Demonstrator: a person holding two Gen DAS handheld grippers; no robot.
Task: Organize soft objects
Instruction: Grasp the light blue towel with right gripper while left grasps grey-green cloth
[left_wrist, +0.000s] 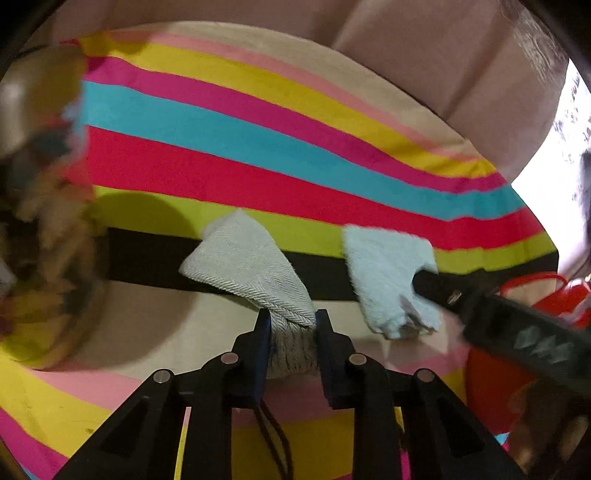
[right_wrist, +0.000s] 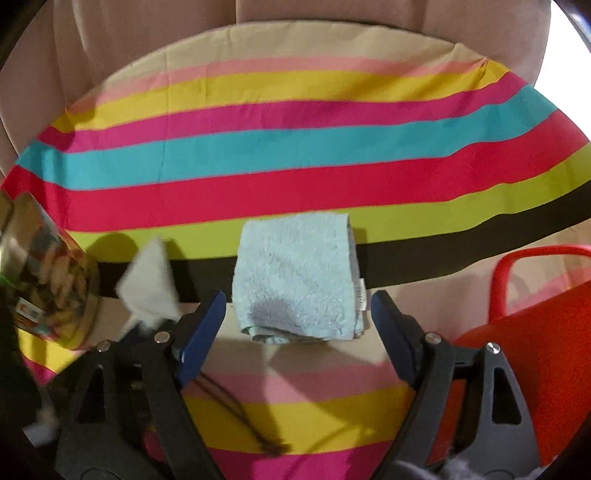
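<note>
My left gripper (left_wrist: 291, 319) is shut on a grey herringbone cloth (left_wrist: 247, 266) and holds it above the striped sheet (left_wrist: 258, 147); the cloth also shows at the left of the right wrist view (right_wrist: 149, 286). A folded light blue towel (right_wrist: 295, 280) lies flat on the sheet. My right gripper (right_wrist: 295, 306) is open, its blue pads on either side of the towel's near edge. In the left wrist view the right gripper's finger (left_wrist: 436, 284) lies against the blue towel (left_wrist: 384, 273).
A red basket (right_wrist: 524, 325) with a handle stands at the right. A patterned round container (right_wrist: 51, 280) stands at the left, blurred in the left wrist view (left_wrist: 40, 206). Beige cushions (right_wrist: 295, 11) rise behind the sheet.
</note>
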